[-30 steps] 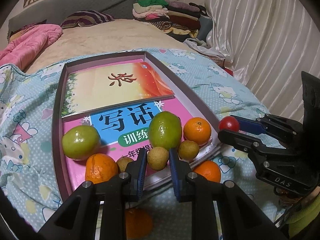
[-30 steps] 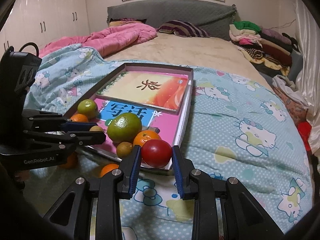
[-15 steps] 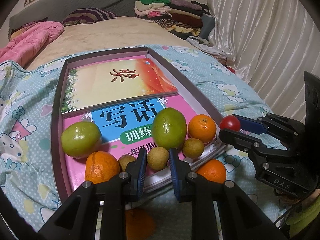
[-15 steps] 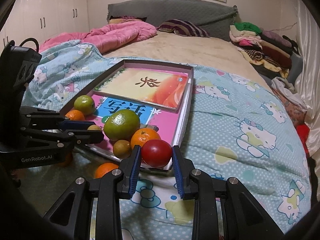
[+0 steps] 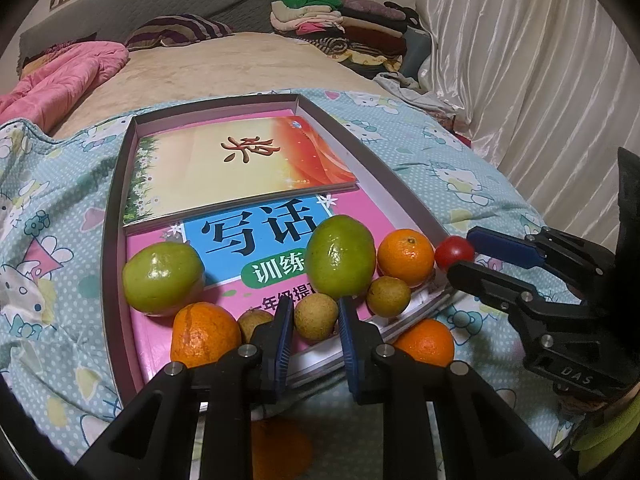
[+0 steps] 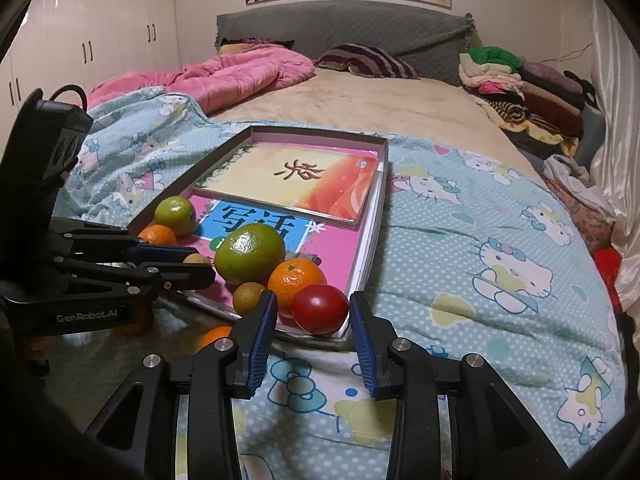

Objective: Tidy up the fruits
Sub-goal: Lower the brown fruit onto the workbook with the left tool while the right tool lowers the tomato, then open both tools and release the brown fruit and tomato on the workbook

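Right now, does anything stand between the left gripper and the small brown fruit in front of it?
Nothing visible does. The brown fruit sits between the left gripper's fingers. A large green fruit sits close behind it, and similar brown fruits lie just outside each finger.

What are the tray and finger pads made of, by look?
Tray: probably cardboard, matte grey-pink, judging by its thin, straight, folded-looking walls. Finger pads: blue, ribbed, likely rubber or soft plastic, on glossy black hard-plastic fingers.

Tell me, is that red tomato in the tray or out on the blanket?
In. The red tomato sits on the pink book at the tray corner, between the right hand-held gripper's open fingers.
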Available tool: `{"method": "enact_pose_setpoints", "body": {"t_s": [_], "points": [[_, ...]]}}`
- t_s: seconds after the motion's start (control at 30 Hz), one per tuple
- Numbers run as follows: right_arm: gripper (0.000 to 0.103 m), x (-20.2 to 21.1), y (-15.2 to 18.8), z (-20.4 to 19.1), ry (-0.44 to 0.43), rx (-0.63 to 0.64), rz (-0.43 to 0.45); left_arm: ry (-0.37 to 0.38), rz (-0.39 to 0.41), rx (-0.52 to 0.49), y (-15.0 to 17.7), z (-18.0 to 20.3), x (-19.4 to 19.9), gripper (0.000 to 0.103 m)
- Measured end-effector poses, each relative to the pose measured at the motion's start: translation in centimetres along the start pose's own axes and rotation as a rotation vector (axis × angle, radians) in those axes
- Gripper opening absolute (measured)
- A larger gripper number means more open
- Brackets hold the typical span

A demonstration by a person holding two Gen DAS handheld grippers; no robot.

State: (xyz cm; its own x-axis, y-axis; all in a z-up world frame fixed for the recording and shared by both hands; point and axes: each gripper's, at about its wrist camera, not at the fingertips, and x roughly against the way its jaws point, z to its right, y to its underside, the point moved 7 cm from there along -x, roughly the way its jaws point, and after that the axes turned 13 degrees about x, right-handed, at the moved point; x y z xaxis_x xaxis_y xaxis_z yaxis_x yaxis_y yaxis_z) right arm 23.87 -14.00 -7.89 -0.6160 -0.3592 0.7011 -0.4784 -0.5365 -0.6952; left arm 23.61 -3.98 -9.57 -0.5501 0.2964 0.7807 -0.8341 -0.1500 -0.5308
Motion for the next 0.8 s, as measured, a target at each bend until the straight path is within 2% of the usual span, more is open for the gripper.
{"method": "enact_pose_setpoints", "body": {"t_s": [0.5, 0.8], "points": [[0.039, 0.29, 0.16, -0.14, -0.009, -0.008, 0.001, -0.005, -0.004, 0.001, 0.11, -0.06, -0.07, 0.023], [0.046, 0.69, 0.24, 0.27, -0.003, -0.031, 0.011, 0.001, -0.006, 0.007, 0.26, 0.03, 0.1, 0.028]]}}
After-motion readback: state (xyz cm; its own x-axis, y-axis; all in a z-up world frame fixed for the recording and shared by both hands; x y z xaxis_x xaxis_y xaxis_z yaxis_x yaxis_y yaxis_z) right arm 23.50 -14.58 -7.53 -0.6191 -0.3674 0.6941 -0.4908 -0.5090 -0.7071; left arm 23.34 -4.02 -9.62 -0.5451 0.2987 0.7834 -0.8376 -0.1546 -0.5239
